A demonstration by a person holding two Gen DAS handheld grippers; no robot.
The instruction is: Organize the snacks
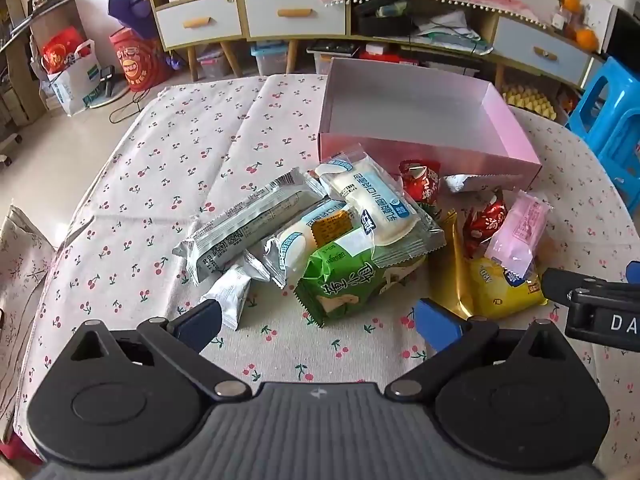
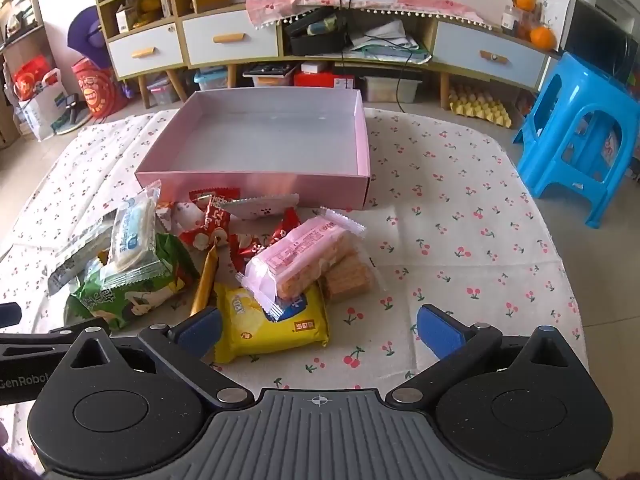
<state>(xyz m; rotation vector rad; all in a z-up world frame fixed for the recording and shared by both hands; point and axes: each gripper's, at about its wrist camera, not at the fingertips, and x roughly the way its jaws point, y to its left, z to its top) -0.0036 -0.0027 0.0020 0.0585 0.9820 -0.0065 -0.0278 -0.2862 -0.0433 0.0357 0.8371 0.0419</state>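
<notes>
Snacks lie heaped just beyond both released claws, left claw and right claw, with the empty pink box farther behind.

The gold packet is mostly buried between the green packet and the yellow packet, so its label is hidden. The pink packet covers part of the wafers. The blue stool runs off the right edge. Print on every wrapper is too small to read.
</notes>
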